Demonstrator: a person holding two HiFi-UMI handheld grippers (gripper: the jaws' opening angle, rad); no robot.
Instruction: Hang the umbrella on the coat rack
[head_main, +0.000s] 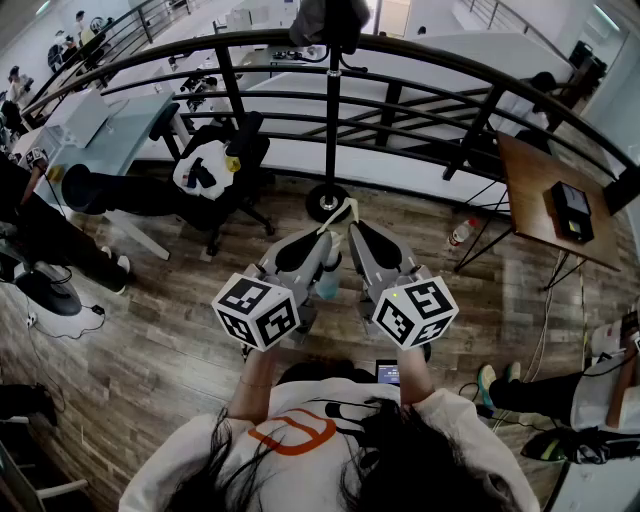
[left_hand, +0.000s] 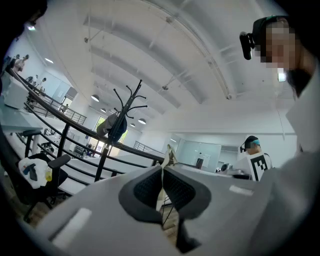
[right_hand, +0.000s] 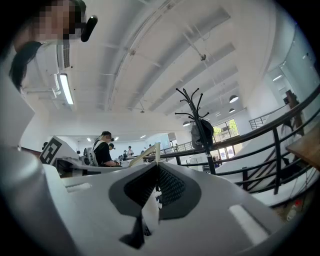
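The black coat rack (head_main: 331, 110) stands on a round base in front of the railing, with a dark bag (head_main: 331, 18) hung at its top. It also shows in the left gripper view (left_hand: 128, 100) and the right gripper view (right_hand: 193, 106). A light blue folded umbrella (head_main: 328, 278) hangs between my two grippers by its cream strap (head_main: 345, 212). My left gripper (head_main: 327, 236) is shut on the strap (left_hand: 170, 156). My right gripper (head_main: 355, 228) is shut on the same strap (right_hand: 150, 151). Both are held close together, just short of the rack's base.
A curved black railing (head_main: 470, 75) runs behind the rack. A black office chair (head_main: 225, 170) with a white bundle stands to the left, and a brown table (head_main: 550, 205) to the right. People sit at the left and right edges. The floor is wood planks.
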